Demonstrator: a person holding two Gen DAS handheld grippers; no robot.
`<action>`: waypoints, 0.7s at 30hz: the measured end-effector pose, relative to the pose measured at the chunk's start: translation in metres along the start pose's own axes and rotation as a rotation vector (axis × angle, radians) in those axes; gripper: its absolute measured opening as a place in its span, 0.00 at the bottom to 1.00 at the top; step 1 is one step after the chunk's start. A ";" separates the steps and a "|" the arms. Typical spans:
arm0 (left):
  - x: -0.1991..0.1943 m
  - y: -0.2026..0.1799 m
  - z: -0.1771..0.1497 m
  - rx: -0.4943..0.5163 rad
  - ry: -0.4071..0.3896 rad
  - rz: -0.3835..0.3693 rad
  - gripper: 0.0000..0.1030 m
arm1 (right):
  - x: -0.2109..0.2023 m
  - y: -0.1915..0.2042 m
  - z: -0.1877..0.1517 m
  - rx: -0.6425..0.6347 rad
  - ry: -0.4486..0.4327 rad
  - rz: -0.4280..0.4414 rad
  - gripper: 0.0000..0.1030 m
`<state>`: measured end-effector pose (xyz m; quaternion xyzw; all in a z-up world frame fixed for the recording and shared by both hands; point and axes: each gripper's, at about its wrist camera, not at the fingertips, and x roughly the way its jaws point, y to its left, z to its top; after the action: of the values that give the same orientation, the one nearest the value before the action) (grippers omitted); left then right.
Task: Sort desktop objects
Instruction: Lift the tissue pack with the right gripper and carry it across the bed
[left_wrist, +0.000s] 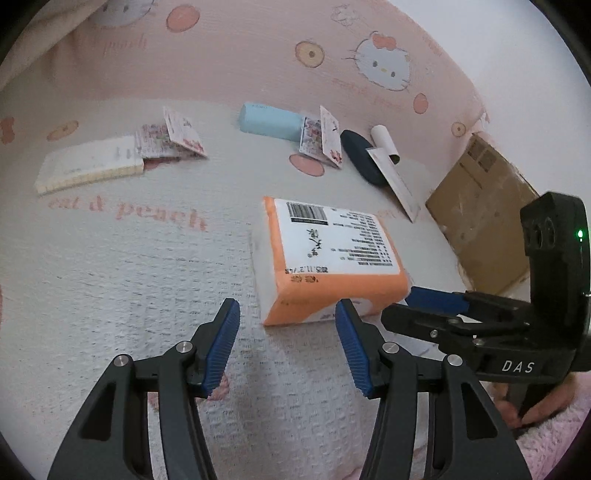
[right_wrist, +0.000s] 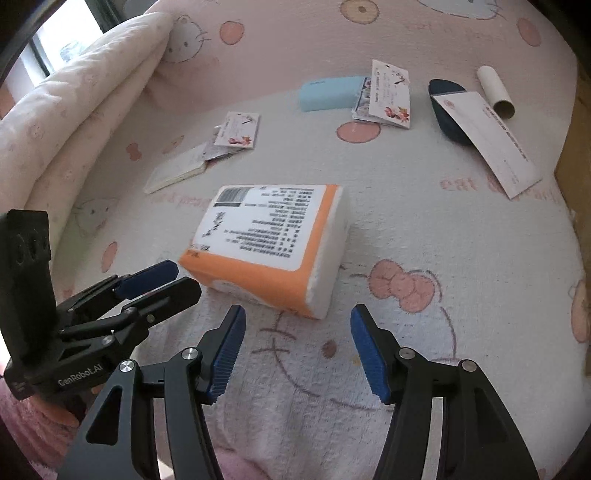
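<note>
The tissue pack (left_wrist: 328, 258) lies flat on the bed (left_wrist: 129, 266), label up, just ahead of both pairs of fingers, its long axis running away from them. Left gripper (left_wrist: 288, 347) and right gripper (right_wrist: 297, 350) tilt downward, fingers apart, holding nothing.

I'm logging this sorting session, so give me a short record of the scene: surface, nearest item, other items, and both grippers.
surface: patterned bedspread
nearest item: orange tissue pack, lying flat, label side up
far row: blue case, dark case, cardboard tube, envelope, notebook
left gripper: open, empty
right gripper: open, empty
</note>
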<state>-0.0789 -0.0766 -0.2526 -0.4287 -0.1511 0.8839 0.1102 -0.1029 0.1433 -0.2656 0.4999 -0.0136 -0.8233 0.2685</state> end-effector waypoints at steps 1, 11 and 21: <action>0.003 0.002 0.000 -0.005 0.013 -0.010 0.44 | 0.001 -0.002 0.001 0.008 -0.004 0.004 0.55; 0.017 0.000 -0.001 0.049 0.045 0.013 0.23 | 0.016 0.004 0.005 -0.082 -0.002 -0.003 0.40; 0.015 -0.012 0.003 0.265 0.017 0.091 0.55 | 0.015 0.001 0.003 -0.121 -0.016 -0.045 0.44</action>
<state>-0.0896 -0.0614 -0.2577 -0.4242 -0.0124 0.8965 0.1270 -0.1105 0.1347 -0.2756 0.4763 0.0454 -0.8323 0.2797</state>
